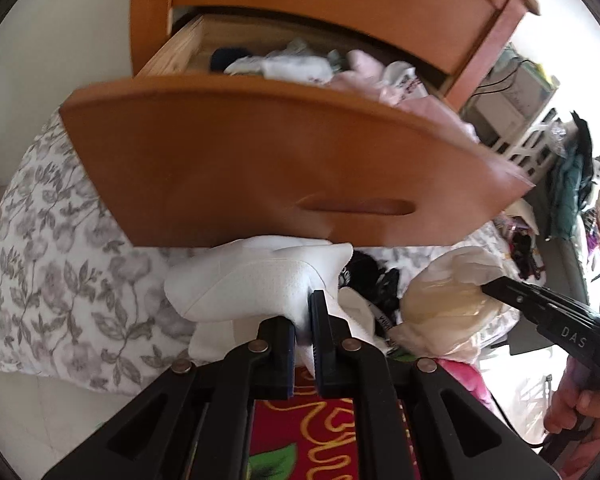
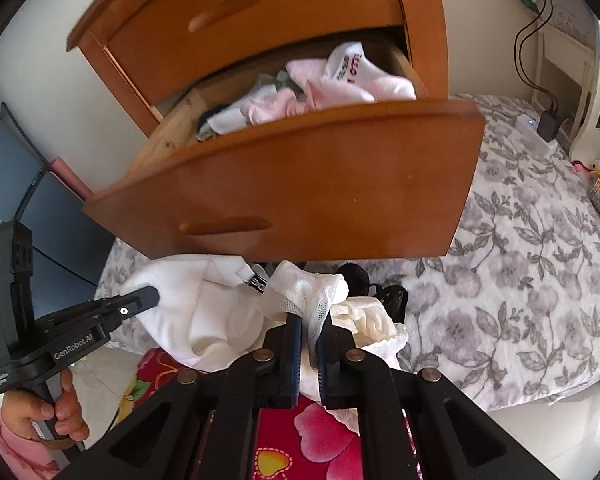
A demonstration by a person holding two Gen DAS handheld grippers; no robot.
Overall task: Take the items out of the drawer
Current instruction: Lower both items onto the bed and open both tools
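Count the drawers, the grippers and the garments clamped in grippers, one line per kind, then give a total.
Drawers: 2, the shut upper drawer and the open lower drawer
Grippers: 2, the left gripper and the right gripper
Clamped garments: 2, the white garment and the cream mesh garment
Total: 6

Two wooden drawers: one shut drawer [image 2: 252,12] above, one open drawer [image 2: 300,184] below, holding a heap of socks [image 2: 300,88] too jumbled to count. Two black grippers, the left gripper [image 1: 302,320] and the right gripper [image 2: 309,332]. One white garment [image 1: 244,284], one mesh cloth [image 2: 320,296], one floral bedspread [image 2: 520,280].
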